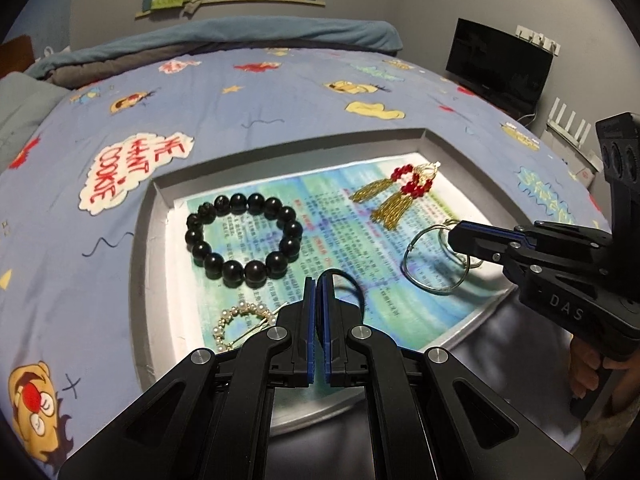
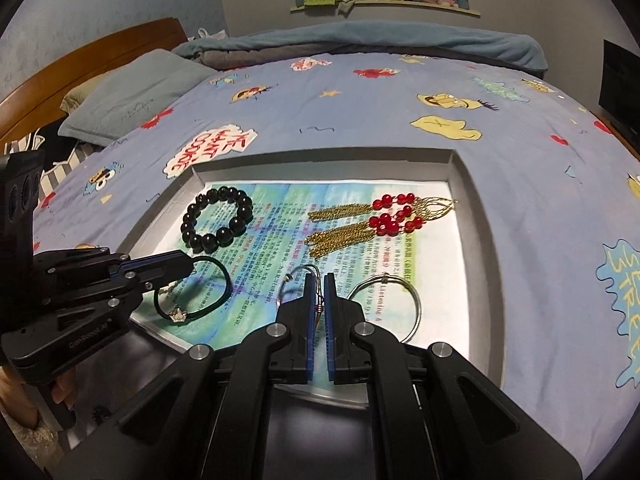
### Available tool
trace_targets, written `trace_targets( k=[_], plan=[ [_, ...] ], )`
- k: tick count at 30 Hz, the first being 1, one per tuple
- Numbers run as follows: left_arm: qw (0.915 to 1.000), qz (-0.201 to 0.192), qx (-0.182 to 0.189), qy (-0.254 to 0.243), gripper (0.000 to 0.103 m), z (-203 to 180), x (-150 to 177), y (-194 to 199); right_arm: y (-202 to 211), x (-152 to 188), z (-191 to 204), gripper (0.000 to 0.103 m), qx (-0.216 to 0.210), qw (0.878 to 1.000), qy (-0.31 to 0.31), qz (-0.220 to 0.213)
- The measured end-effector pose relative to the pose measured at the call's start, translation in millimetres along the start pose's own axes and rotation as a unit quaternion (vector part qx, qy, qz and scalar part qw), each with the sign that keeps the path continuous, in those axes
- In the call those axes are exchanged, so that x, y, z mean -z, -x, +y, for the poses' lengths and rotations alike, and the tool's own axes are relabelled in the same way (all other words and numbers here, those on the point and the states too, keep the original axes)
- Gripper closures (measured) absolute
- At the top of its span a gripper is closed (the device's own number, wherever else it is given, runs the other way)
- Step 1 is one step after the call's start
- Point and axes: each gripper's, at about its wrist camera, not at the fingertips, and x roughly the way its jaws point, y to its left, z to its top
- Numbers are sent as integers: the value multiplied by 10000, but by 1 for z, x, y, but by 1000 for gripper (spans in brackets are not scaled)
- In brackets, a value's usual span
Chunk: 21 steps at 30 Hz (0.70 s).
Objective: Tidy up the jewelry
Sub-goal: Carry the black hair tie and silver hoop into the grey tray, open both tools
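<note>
One blue cartoon-printed bedsheet (image 1: 280, 92) covers the bed, and on it sits one shallow grey cardboard tray (image 1: 140, 248) lined with one printed blue-green paper sheet (image 1: 328, 216). All the jewelry lies inside this tray.

One black round-bead bracelet (image 1: 243, 240) rests toward the tray's far left. Two gold-tassel earrings with red beads (image 1: 400, 192) lie side by side at the far right. Two thin silver wire hoops show: one (image 2: 390, 304) lies flat just beside the right gripper (image 2: 319, 280), whose fingers are clenched on the other silver wire hoop (image 2: 300, 276). One thin black elastic cord bracelet with a small metal charm (image 2: 196, 292) is pinched at its edge by the left gripper (image 1: 318, 284), its fingers closed tight on the cord. One small pearl-bead ring brooch (image 1: 236, 324) sits at the near left, partly hidden behind the left gripper.
</note>
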Motion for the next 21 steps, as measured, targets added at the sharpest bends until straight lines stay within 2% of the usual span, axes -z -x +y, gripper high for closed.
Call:
trace_targets(
  k=[10, 18, 19, 21],
  plan=[
    [9998, 156, 73, 73, 99, 3, 3, -11, -11, 4, 2, 99, 49, 9996, 139, 226],
    [9999, 112, 89, 68, 99, 1, 3, -9, -13, 5, 0, 99, 61, 9995, 116, 304],
    [9999, 123, 94, 56, 98, 0, 3, -9, -13, 5, 0, 99, 50, 9995, 109, 307],
    [9999, 118, 61, 32, 88, -2, 3, -8, -12, 5, 0, 99, 45, 9994, 116, 308]
  ],
)
